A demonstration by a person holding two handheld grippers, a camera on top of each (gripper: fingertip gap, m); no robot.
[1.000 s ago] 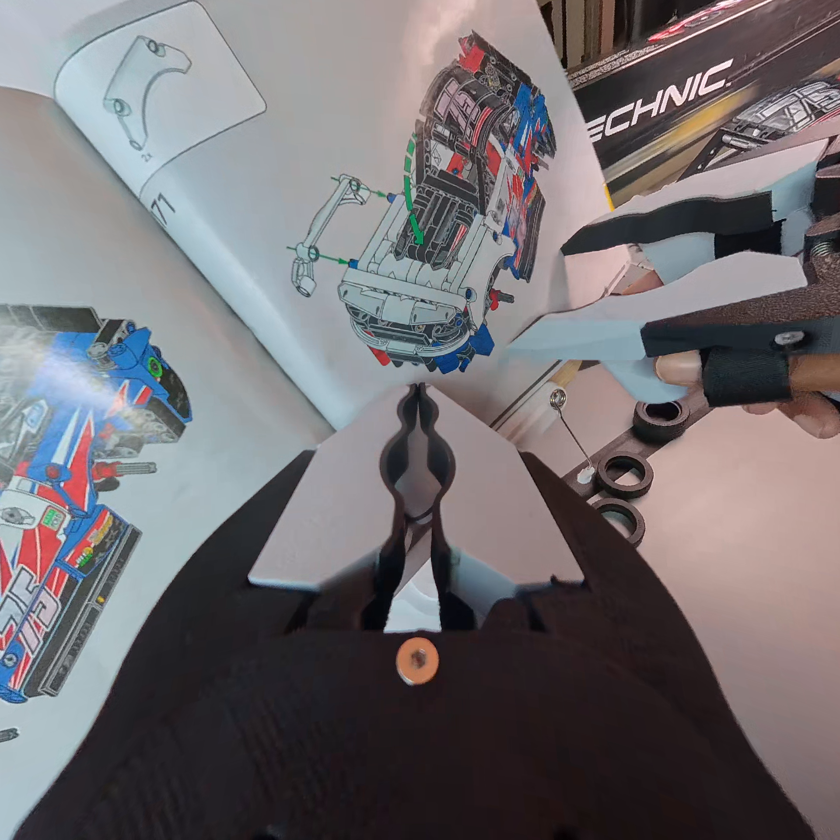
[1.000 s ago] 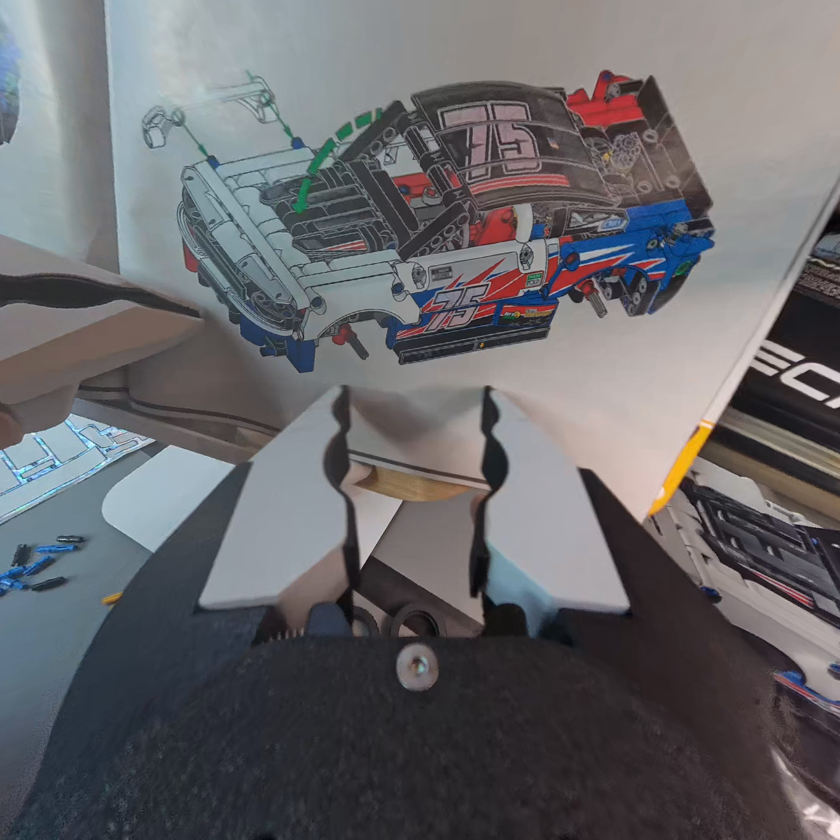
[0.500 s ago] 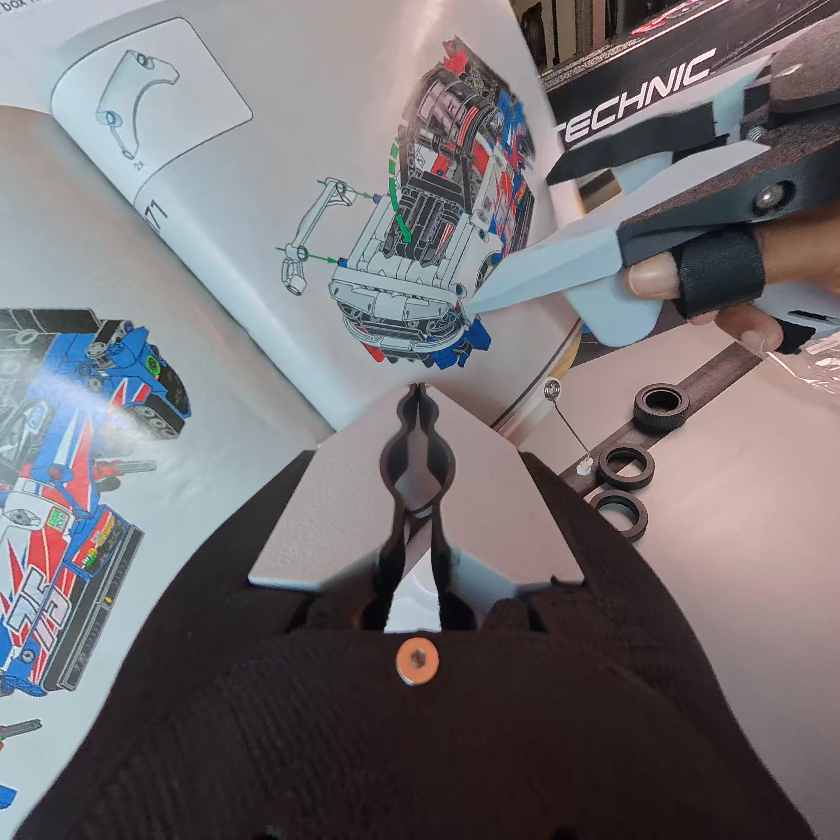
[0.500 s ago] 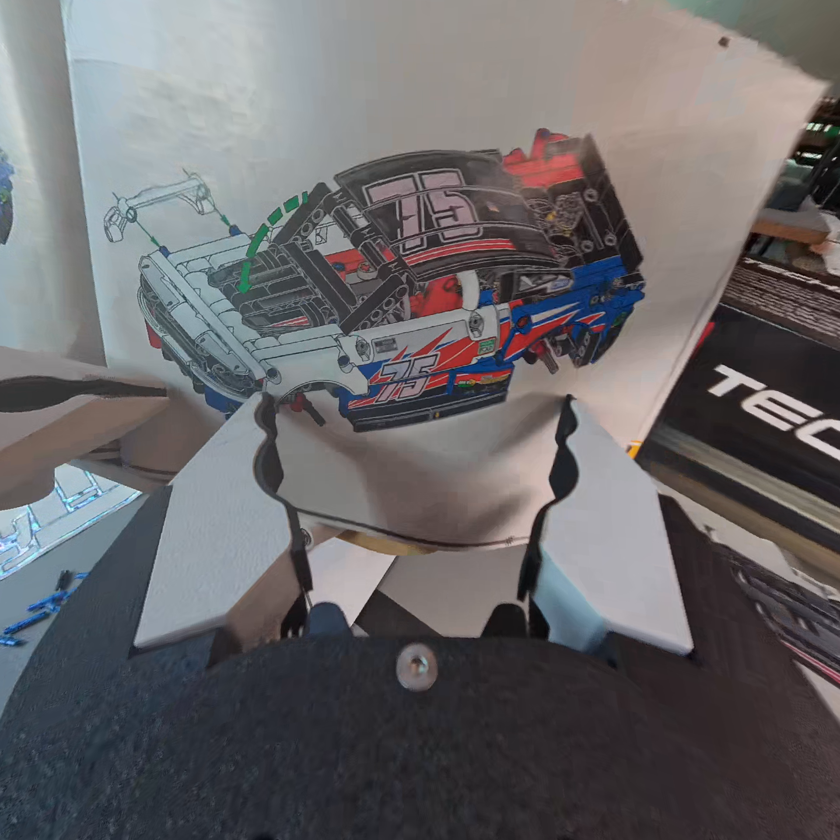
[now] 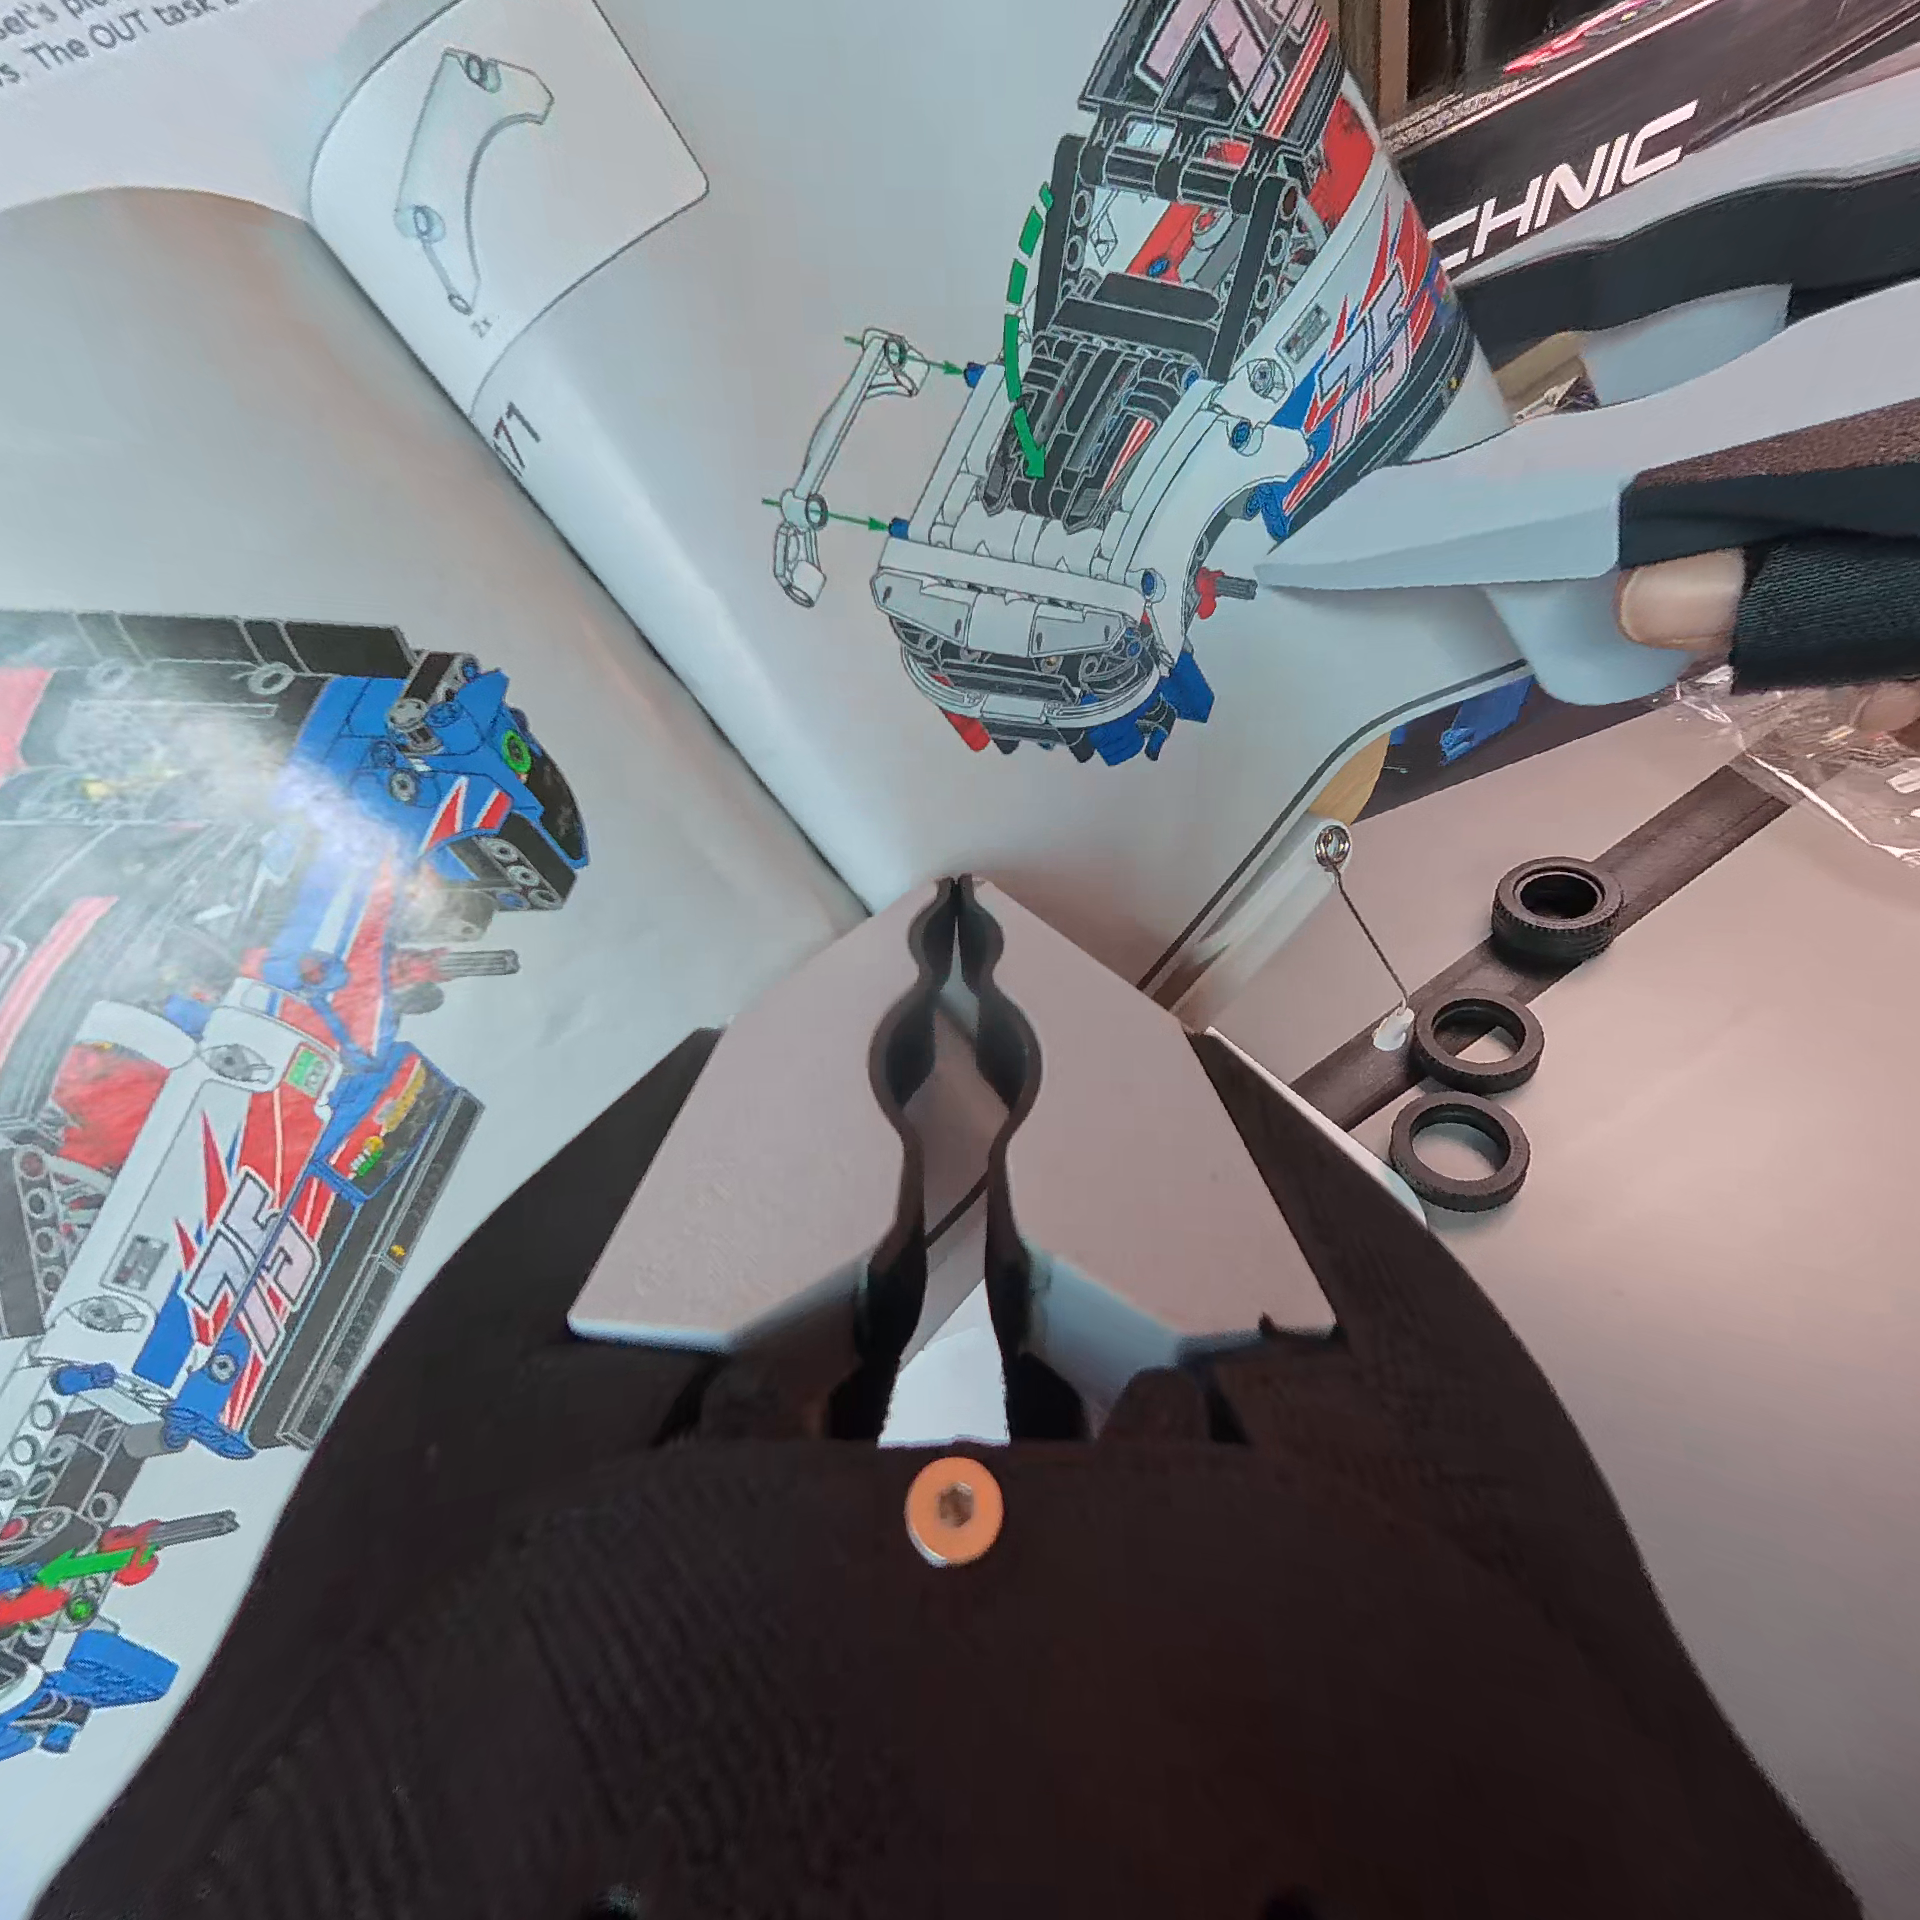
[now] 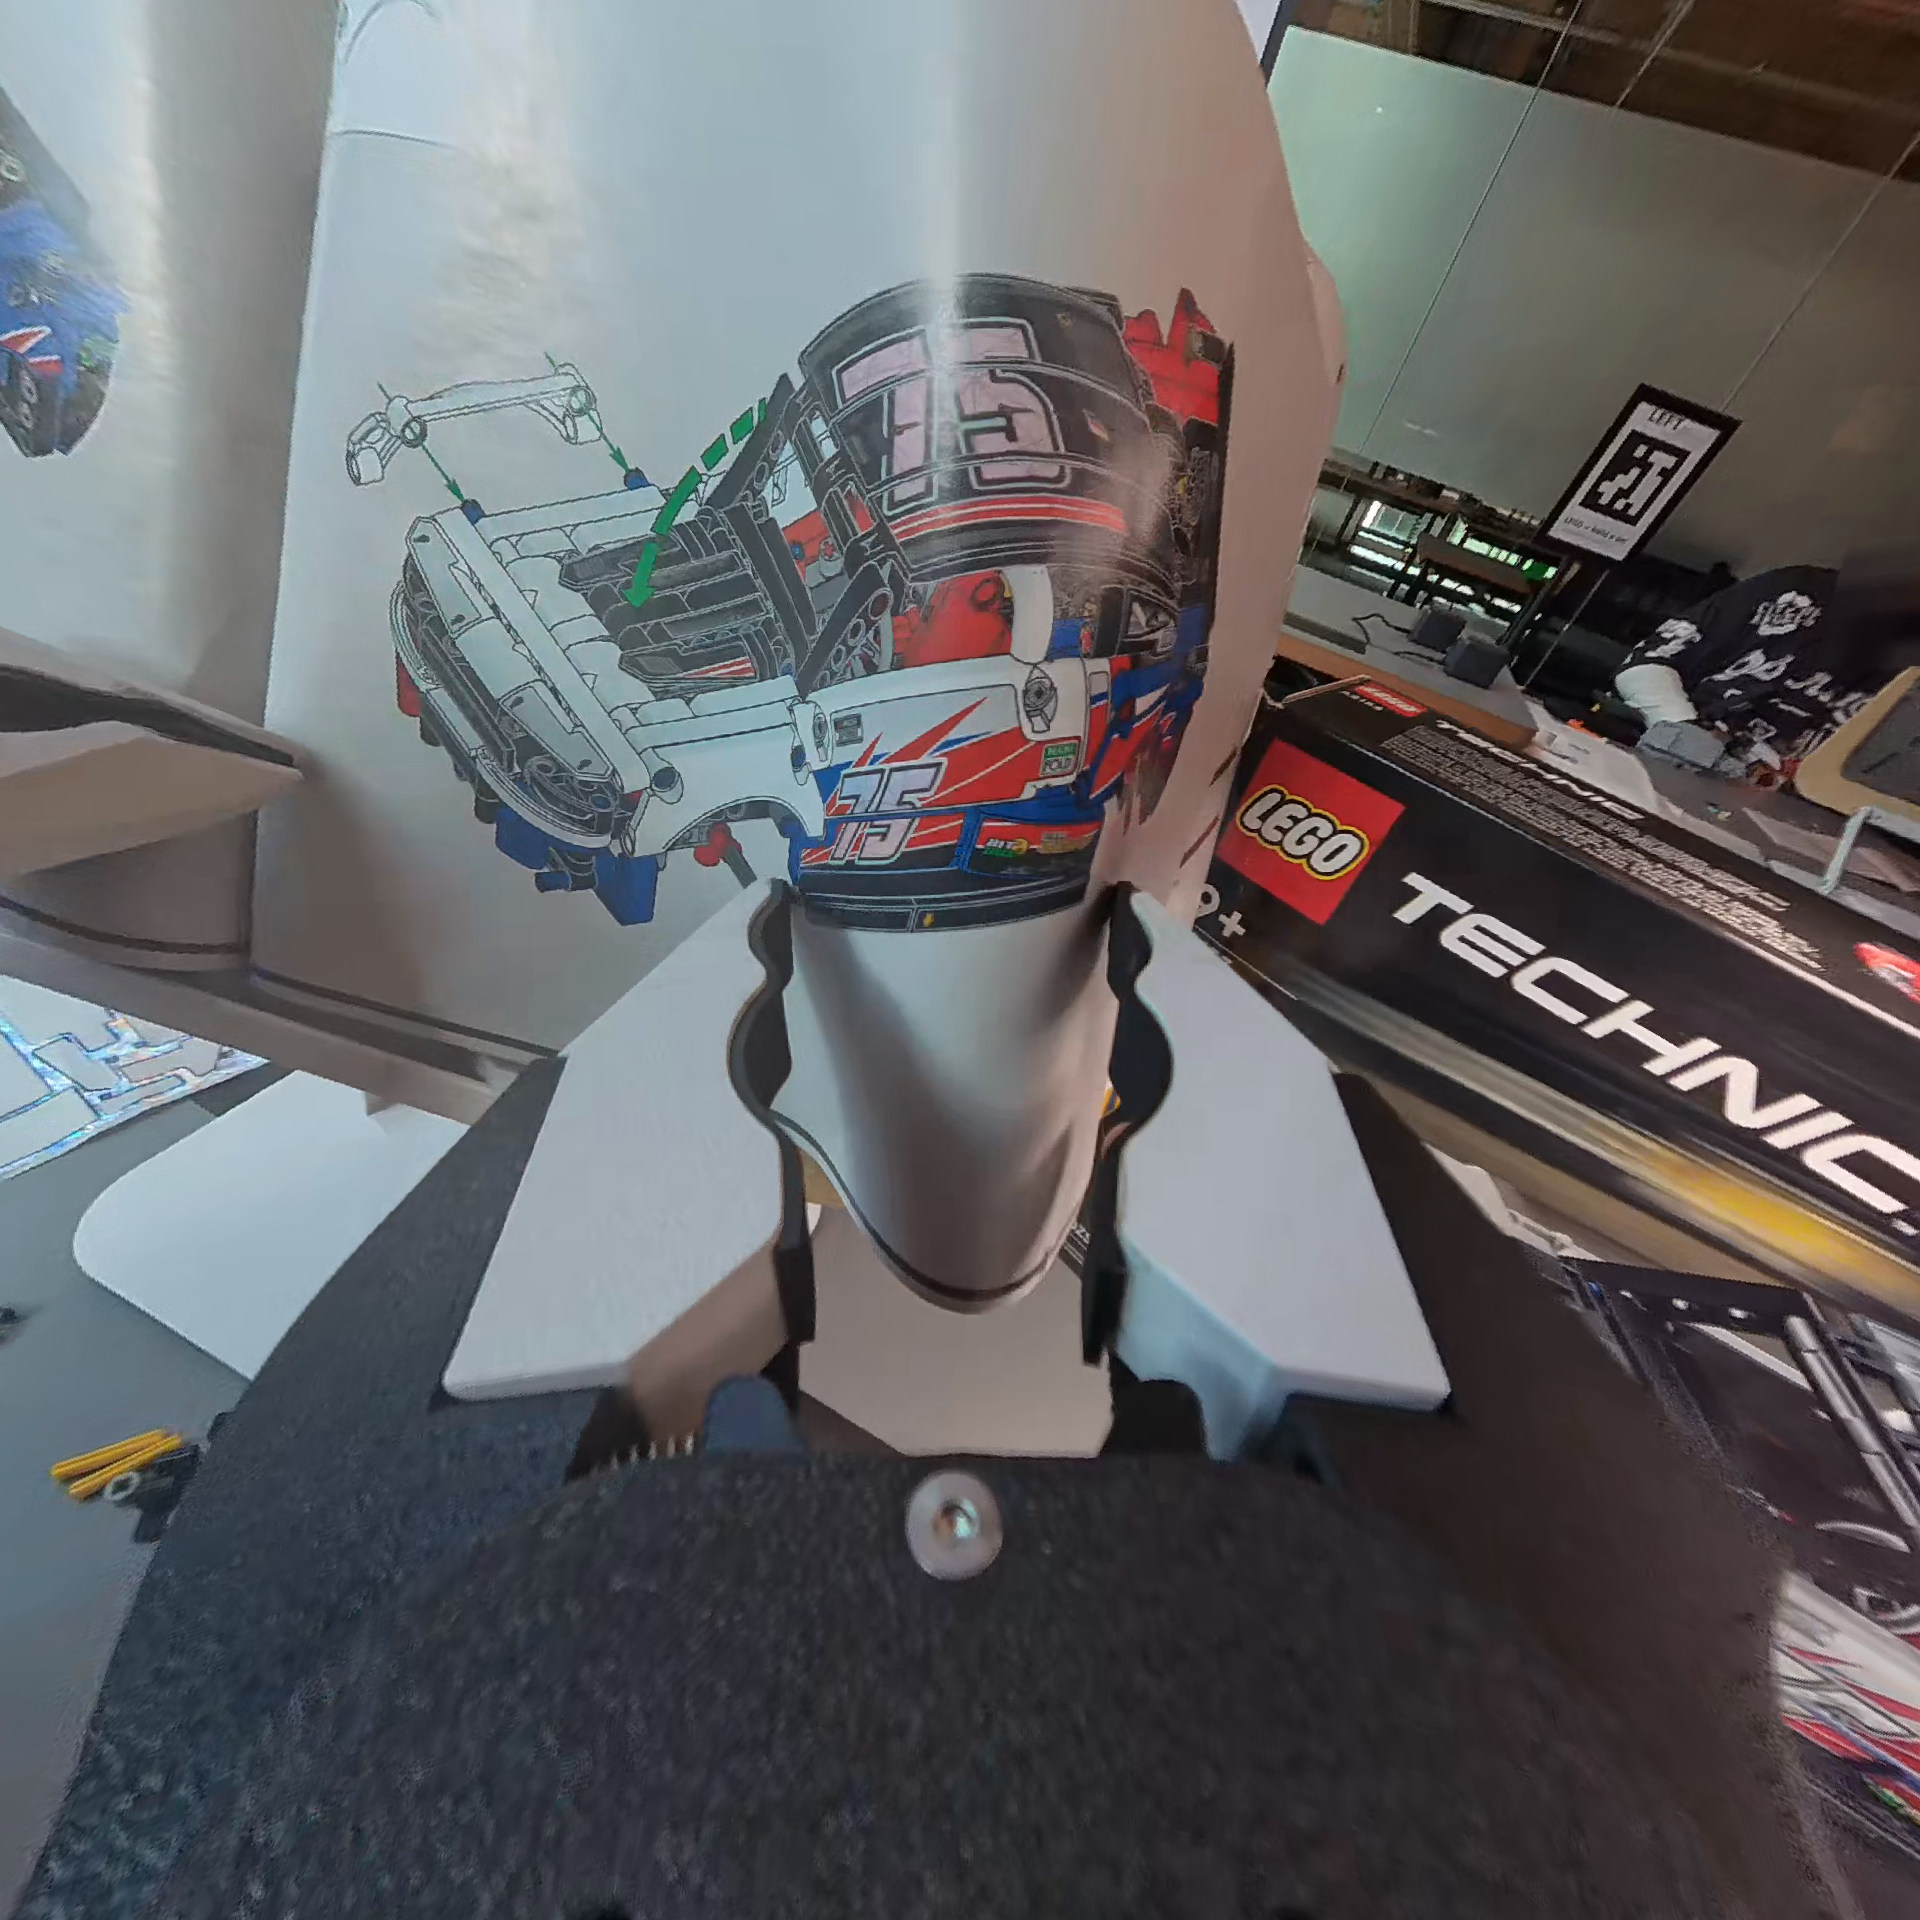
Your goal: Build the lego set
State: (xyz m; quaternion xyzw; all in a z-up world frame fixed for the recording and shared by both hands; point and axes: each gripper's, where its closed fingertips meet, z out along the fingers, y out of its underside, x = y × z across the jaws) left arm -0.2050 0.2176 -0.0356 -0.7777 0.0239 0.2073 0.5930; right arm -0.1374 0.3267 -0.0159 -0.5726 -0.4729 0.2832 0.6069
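The booklet has white pages printed with a car in blue, red, white and black, with green arrows. The box is black with a red-and-yellow logo and white lettering. Three tyres are black on a grey tabletop.

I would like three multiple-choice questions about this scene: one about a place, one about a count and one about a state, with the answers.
1. Seen from the right wrist, where is the set's box?
A) right of the lifted page
B) left of it
C) on top of it

2. How many black tyres lie on the table?
A) one
B) three
C) five

3. The right claw is:
A) shut on a tyre
B) shut, empty
C) open

Answers:
1 A, the box lies past the page's right edge.
2 B, three rings show in the left wrist view.
3 C, its jaws stand apart, with the curled page between them.
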